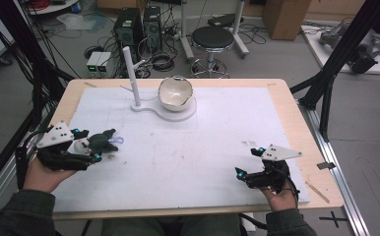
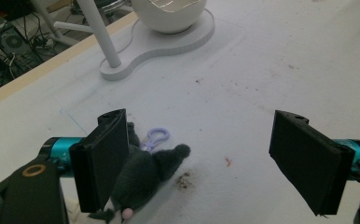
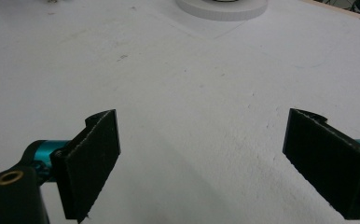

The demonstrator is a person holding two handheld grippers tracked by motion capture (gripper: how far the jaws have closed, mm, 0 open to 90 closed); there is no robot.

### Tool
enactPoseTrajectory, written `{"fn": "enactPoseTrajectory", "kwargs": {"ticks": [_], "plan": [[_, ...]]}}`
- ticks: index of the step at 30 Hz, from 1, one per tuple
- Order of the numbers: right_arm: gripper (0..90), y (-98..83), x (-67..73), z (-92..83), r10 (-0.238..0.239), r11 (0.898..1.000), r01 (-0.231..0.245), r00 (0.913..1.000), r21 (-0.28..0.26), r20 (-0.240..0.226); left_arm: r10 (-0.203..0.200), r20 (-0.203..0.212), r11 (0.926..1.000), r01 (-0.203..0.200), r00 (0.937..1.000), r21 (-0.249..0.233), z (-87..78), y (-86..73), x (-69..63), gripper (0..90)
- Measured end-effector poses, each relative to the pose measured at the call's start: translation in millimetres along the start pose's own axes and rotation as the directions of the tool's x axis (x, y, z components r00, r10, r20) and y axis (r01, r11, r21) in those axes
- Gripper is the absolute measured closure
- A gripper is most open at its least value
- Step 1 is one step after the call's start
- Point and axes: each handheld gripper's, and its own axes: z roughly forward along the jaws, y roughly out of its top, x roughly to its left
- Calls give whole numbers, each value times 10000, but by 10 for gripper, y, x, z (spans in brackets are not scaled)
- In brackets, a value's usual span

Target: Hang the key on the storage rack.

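Grey plush toy (image 2: pixel 143 175): beside left gripper's (image 2: pixel 206 163) inner jaw, near the white stand (image 1: pixel 164 109).
Left gripper: spread wide.
Right gripper (image 3: pixel 215 163): spread wide, holding nothing.

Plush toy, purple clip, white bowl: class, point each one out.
plush toy (image 2: pixel 143 175), left gripper view, its grey body.
purple clip (image 2: pixel 155 137), left gripper view, its loop.
white bowl (image 1: pixel 175 93), high view, its inner wall.
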Motion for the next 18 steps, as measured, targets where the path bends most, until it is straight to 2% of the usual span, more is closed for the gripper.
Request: {"fn": "enactPoseTrajectory", "kwargs": {"ticks": [4, 7, 13, 18], "plan": [[100, 4, 2, 13, -14, 10000, 14, 10000, 61, -31, 152, 41, 9990, -153, 9999, 418, 10, 46, 153, 203], [100, 4, 0, 17, -8, 10000, 8, 10000, 45, -27, 176, 30, 9983, -178, 9998, 559, 24, 51, 207, 202], [100, 0, -12, 19, 3, 10000, -3, 10000, 33, -27, -29, 188, 9944, 9, 9998, 1056, 123, 6, 382, 203], [100, 1, -14, 37, -47, 9999, 47, 10000, 91, -50, -150, 335, 9929, 110, 9993, 1181, 196, -26, 448, 203]]}}
